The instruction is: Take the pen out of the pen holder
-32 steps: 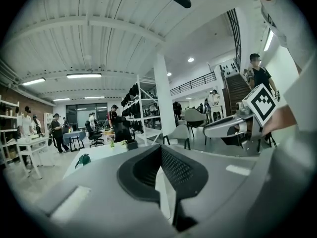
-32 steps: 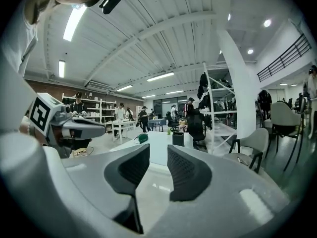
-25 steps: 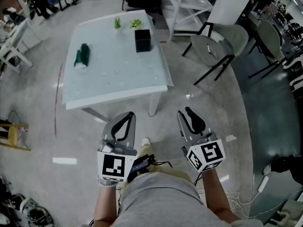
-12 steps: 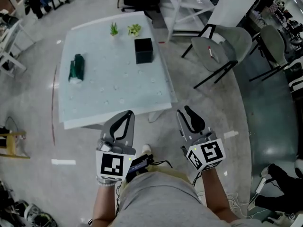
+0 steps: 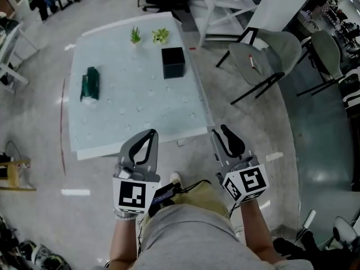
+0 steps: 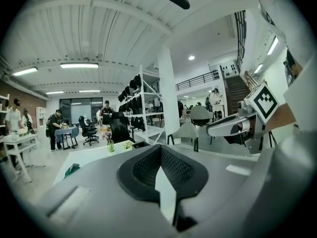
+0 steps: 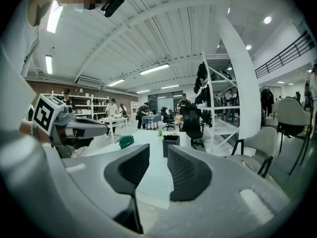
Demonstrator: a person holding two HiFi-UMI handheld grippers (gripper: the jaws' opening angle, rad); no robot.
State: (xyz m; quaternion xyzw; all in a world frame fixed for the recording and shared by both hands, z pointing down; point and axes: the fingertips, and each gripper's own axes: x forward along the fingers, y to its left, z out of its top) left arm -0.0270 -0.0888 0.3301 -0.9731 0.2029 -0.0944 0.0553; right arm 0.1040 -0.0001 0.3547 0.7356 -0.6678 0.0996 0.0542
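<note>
We're at the desk's (image 5: 135,114) near edge, both tongs hovering. L tongs (image 5: 151,135) clenched, tips together, nothing in them. R tongs (image 5: 219,133) released, slight gap, empty. Black pen holder (image 5: 173,62) sits near the far right corner; pen too small to tell.

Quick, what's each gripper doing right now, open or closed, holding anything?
Grey left gripper: closed, jaw tips together, nothing held.
Grey right gripper: open, jaws a little apart, nothing between them.
</note>
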